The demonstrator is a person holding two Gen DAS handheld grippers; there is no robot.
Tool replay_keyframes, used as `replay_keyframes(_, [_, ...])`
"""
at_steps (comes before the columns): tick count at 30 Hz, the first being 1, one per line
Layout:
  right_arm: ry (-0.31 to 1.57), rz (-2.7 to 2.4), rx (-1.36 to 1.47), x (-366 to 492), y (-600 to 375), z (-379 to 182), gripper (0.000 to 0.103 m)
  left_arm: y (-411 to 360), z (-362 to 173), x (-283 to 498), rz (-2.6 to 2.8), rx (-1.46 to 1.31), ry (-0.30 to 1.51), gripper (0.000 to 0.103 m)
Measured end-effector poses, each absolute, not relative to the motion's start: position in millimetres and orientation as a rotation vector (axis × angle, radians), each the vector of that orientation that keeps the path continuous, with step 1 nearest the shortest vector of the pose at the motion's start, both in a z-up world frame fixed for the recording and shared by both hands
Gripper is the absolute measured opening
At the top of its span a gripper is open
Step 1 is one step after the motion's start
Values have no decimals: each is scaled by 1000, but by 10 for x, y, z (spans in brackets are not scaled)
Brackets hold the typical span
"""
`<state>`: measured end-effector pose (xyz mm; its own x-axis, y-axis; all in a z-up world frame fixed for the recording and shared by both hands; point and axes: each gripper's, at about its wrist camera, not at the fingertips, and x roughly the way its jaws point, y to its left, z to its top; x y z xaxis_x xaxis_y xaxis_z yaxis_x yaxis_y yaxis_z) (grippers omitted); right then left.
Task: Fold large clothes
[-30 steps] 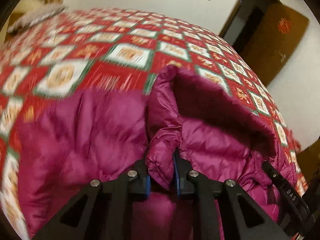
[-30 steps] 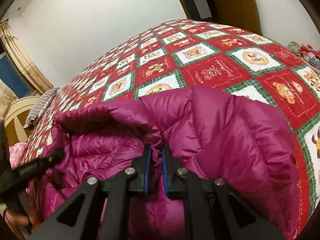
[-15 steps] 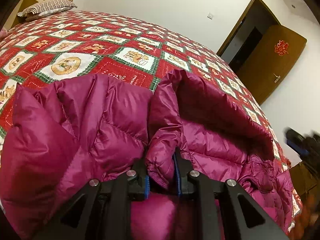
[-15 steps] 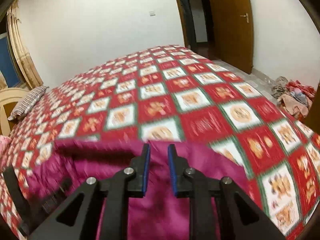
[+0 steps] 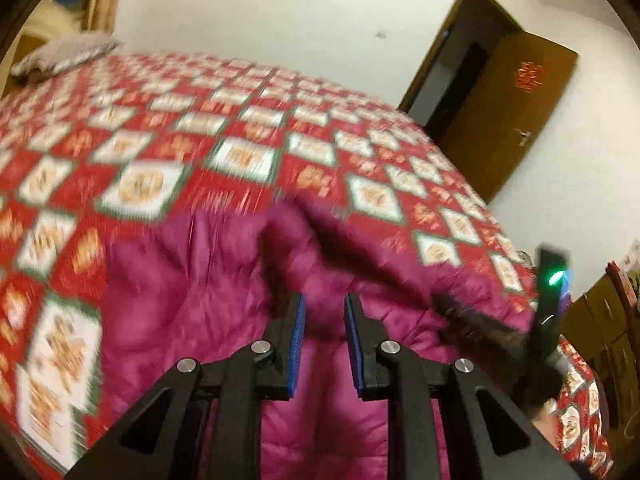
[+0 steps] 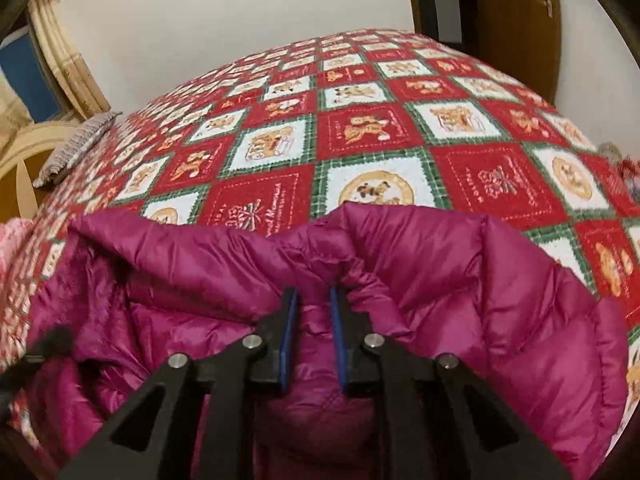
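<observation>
A magenta puffer jacket [image 5: 192,300] lies spread on a red, white and green patchwork quilt [image 5: 240,160]. My left gripper [image 5: 323,300] hovers over the jacket, open, and through the gap I see only the fabric below; this view is blurred. In the right wrist view the jacket [image 6: 480,300] has a raised, puckered edge that runs to my right gripper [image 6: 314,292]. Its jaws are closing with that edge between the pads. The other hand's black tool, with a green light [image 5: 554,280], shows at the jacket's right side.
The quilt [image 6: 360,128] covers a wide bed with bare room beyond the jacket. A striped pillow [image 6: 76,144] lies at the far left corner. A brown door [image 5: 512,112] stands open behind the bed, and a wooden cabinet [image 5: 600,320] is at the right.
The left gripper let go of the jacket fold it pinched and rose above it. The right gripper, off the fabric half a second ago, is back at the jacket's edge.
</observation>
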<state>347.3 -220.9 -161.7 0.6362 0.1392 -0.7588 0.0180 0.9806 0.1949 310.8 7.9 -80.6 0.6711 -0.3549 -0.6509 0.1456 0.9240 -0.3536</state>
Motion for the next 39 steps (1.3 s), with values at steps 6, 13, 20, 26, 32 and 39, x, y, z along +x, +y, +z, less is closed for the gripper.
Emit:
replay_keyframes(6, [858, 88, 232, 3443, -2322, -1611, 18, -289, -458, 3916, -316, -218, 768, 36])
replay_keyframes(13, [838, 121, 295, 3390, -2398, -1634, 18, -156, -1430, 4034, -152, -191, 977, 37])
replay_keyframes(20, [798, 124, 351, 3322, -2481, -1596, 17, -93, -1592, 3795, -186, -198, 844, 37])
replay_keyframes(26, [842, -39, 262, 3358, -2431, -1606, 9, -82, -1595, 3839, -206, -232, 843, 37])
replay_keyframes(32, [879, -24, 221, 3496, -2389, -1654, 9, -156, -1577, 3867, -193, -187, 846, 37])
replay_keyframes(39, [925, 21, 250, 3281, -2452, -1339, 16, 165, -1043, 3466, -275, -260, 838, 37])
